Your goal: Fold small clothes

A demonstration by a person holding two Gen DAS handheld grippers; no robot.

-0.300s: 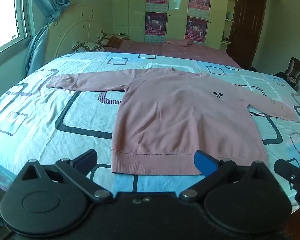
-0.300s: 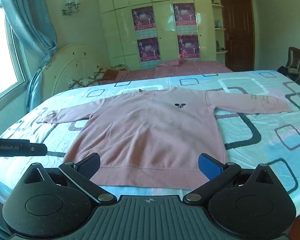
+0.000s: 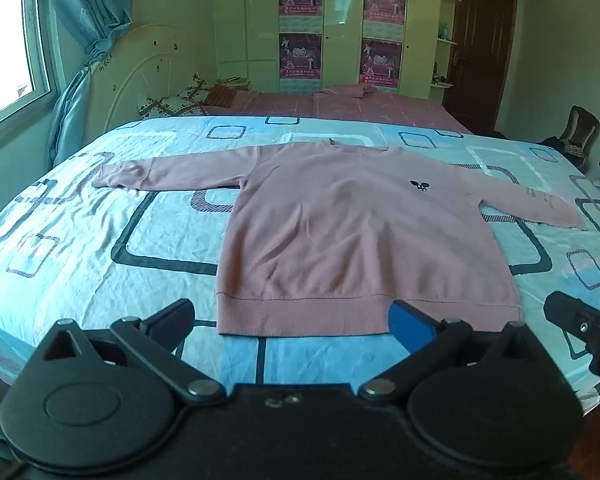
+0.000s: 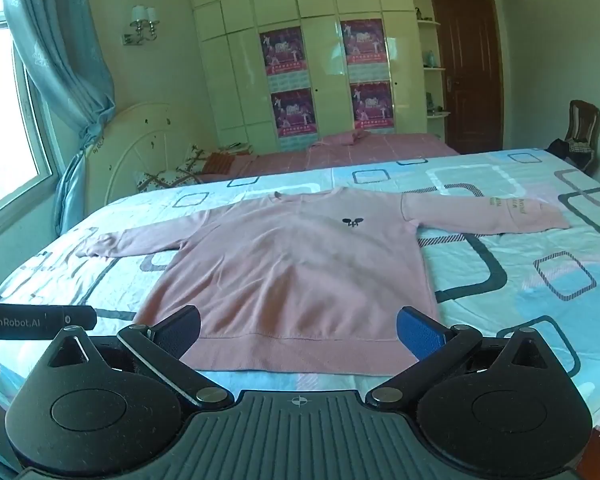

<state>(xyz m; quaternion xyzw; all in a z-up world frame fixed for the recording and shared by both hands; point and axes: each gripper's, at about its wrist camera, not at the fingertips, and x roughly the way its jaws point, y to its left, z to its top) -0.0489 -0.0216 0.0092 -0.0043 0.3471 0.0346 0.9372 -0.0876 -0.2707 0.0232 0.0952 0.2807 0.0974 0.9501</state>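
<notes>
A pink sweatshirt [image 3: 356,236] is being presented flat on the bed [image 3: 80,248], front up, both sleeves stretched sideways, presumably so the folds can be started cleanly. The left claw [image 3: 290,322] is being held spread wide, nothing pinched, with the ribbed hem [image 3: 300,316] lying just ahead of its fingertips and the garment's left bottom corner between them. The right claw [image 4: 298,330] is likewise being held fully spread and empty, the hem's right half just beyond it. Both are being poised over the near edge, likely for a grab at the hem corners.
</notes>
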